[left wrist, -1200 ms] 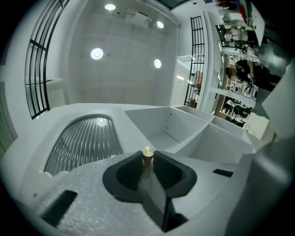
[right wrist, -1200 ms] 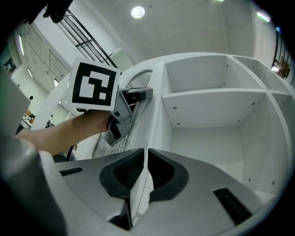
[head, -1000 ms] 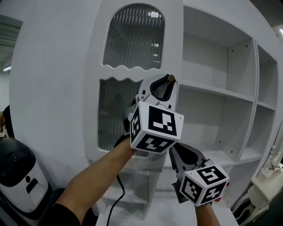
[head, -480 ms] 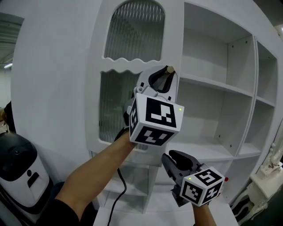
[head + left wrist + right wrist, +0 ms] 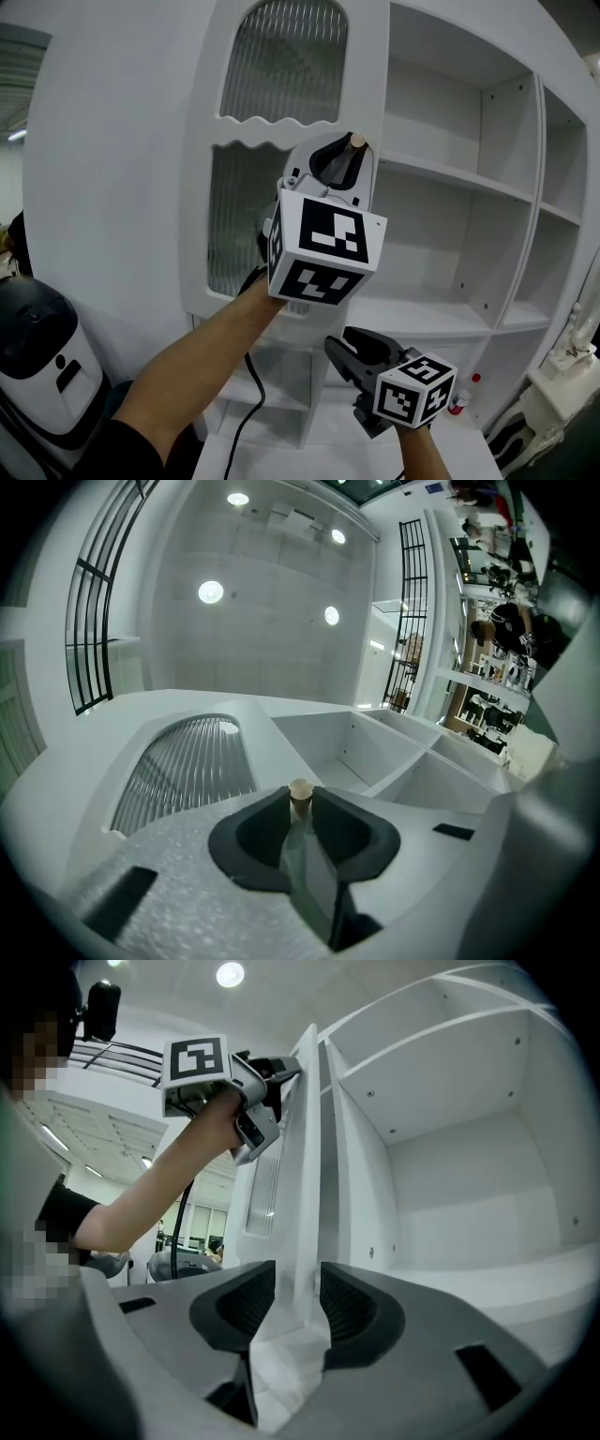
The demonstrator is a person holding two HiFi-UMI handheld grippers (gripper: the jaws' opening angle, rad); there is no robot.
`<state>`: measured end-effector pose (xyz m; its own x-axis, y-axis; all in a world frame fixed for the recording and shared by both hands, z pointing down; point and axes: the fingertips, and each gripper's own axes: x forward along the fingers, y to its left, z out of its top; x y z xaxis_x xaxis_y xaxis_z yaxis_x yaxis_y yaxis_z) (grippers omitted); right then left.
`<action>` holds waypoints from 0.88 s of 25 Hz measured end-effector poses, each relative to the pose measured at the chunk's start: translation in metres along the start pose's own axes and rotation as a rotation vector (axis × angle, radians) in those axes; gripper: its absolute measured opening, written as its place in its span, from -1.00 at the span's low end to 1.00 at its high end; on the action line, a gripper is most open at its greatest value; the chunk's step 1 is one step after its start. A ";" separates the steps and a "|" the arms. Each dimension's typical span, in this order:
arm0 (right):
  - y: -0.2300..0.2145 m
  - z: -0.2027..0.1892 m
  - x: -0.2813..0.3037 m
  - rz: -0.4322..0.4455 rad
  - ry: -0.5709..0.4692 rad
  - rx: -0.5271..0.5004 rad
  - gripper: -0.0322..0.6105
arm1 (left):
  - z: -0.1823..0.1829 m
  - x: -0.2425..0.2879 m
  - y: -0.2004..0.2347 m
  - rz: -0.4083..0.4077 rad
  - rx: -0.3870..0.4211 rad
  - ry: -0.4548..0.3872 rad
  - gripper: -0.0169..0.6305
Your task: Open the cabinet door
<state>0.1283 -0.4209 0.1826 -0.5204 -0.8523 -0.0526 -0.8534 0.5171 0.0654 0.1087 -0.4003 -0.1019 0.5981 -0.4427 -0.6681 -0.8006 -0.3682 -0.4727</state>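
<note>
The right hand-held gripper (image 5: 337, 345) has dropped lower than it was a second ago, and its jaws have just been opening. They now stand wide apart. In the right gripper view the free edge of the cabinet door (image 5: 306, 1194) rises straight up between them, with a gap on each side, so the pads do not press on it. The left hand-held gripper (image 5: 349, 156) has kept its place over the same second. It sits above the right one and a little to its left, pointing upward, and its jaws are closed on the small wooden knob (image 5: 357, 141). The tan tip of the knob pokes out just past the jaw tips.

The door stands ajar, swung out from the cabinet (image 5: 441, 192). It lies to the left of both hand-held grippers, its knob edge toward them. A ribbed glass pane (image 5: 286, 61) with an arched top sits above the left hand-held gripper, and a second pane lies beside it, to its left. To the right of both hand-held grippers the white shelves stand open and bare. A black cable (image 5: 246, 412) hangs below the left forearm.
</note>
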 end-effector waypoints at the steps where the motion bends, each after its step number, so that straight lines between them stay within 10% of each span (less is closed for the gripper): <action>1: 0.001 -0.002 0.002 0.012 0.009 0.001 -0.47 | 0.000 0.000 0.000 -0.001 -0.001 0.001 -0.71; 22: 0.000 -0.006 0.004 0.029 0.011 0.009 -0.54 | -0.022 -0.026 0.001 0.053 -0.069 0.093 -0.70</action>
<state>0.1259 -0.4250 0.1888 -0.5446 -0.8378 -0.0398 -0.8383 0.5422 0.0579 0.0930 -0.4075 -0.0724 0.5587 -0.5355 -0.6333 -0.8284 -0.3965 -0.3956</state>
